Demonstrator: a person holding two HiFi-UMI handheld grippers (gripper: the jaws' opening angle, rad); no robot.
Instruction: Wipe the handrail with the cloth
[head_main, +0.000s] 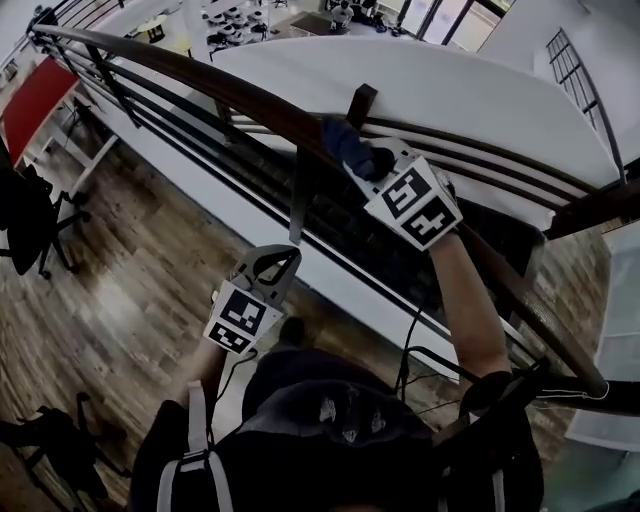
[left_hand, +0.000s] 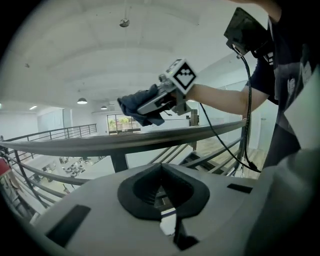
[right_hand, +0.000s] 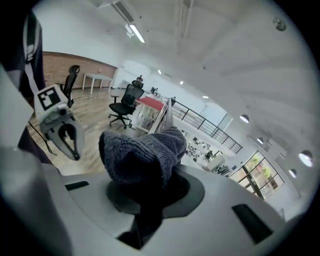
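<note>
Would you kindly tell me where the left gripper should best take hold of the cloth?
Probably the bunched free end of the cloth, which sticks out past the right gripper; come head-on from farther along the handrail, opposite that gripper, since the rest is clamped.

Open-plan office mezzanine, swivel chairs (right_hand: 126, 101), desks (right_hand: 99, 77), wood floor (head_main: 130, 290), handrail (head_main: 230, 95)

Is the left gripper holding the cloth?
No, the cloth is clamped in the right gripper, while the left gripper has its jaws shut on nothing.
</note>
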